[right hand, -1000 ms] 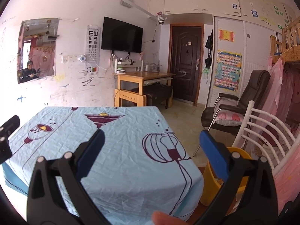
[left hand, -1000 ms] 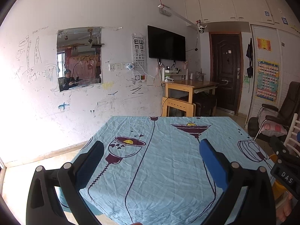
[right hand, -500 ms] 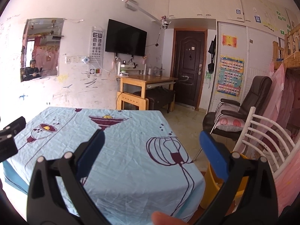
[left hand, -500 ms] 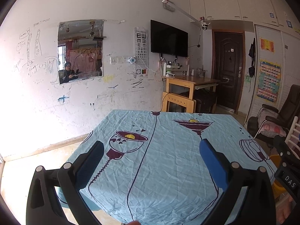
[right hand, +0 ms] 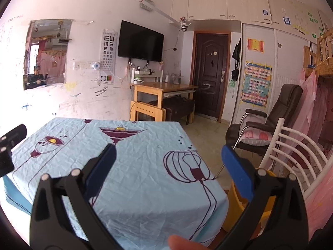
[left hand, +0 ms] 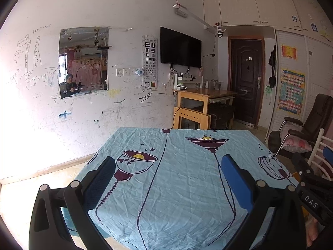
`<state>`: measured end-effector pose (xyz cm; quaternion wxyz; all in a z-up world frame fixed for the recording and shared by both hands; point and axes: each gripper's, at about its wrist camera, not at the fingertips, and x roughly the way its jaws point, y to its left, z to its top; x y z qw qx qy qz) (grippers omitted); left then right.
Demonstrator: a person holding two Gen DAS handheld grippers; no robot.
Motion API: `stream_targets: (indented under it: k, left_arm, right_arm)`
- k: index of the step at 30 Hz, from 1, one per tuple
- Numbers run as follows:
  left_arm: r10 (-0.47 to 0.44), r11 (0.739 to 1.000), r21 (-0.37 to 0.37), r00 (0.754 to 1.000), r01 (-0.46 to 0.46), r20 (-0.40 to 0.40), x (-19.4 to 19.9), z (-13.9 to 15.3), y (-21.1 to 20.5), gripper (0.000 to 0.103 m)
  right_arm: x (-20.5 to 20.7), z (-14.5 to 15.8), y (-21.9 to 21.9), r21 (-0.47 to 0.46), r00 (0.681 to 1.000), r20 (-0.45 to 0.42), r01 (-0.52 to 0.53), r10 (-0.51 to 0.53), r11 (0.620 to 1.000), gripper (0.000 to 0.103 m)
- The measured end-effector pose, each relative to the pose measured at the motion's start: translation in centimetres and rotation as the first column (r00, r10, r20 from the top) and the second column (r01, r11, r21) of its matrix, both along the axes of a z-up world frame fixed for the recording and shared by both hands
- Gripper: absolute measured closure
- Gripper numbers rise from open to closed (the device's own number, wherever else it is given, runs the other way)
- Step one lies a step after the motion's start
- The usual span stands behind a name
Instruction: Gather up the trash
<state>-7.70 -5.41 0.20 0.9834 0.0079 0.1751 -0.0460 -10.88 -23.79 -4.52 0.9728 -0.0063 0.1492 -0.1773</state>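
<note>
Trash is nowhere to be seen on the table (left hand: 177, 187): its blue cloth fills the middle and lower part of both views, wrinkled and bare of any loose item. The left gripper (left hand: 167, 178) hangs above the near edge, claw spread wide with nothing between the blue pads. The right gripper (right hand: 168, 171) is likewise wide open and empty, over the cloth's right side. At lower right of the right wrist view, a yellow bin (right hand: 237, 208) stands just beside the table corner, partly hidden. The step in hand looks like searching, so sweep both cameras slowly toward the floor and table edges, keeping both claws open until a piece actually shows.
</note>
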Motion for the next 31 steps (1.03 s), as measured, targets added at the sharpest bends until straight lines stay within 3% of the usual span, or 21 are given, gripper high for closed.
stream_targets:
  k: [16,31]
  left_arm:
    - [-0.036,0.999,-0.019,0.999,0.036,0.013,-0.38,0.02,-0.13,0.006]
    - [-0.012,1.0,0.014,0.999,0.012,0.035,-0.65,0.02,-0.67,0.006]
  right_arm:
    - [-0.01,-0.01,-0.01,-0.003,1.0,0.003,0.001,-0.001,1.0,0.006]
    - [0.14,-0.23,0.13,-0.008,1.0,-0.007,0.001,-0.002,1.0,0.006]
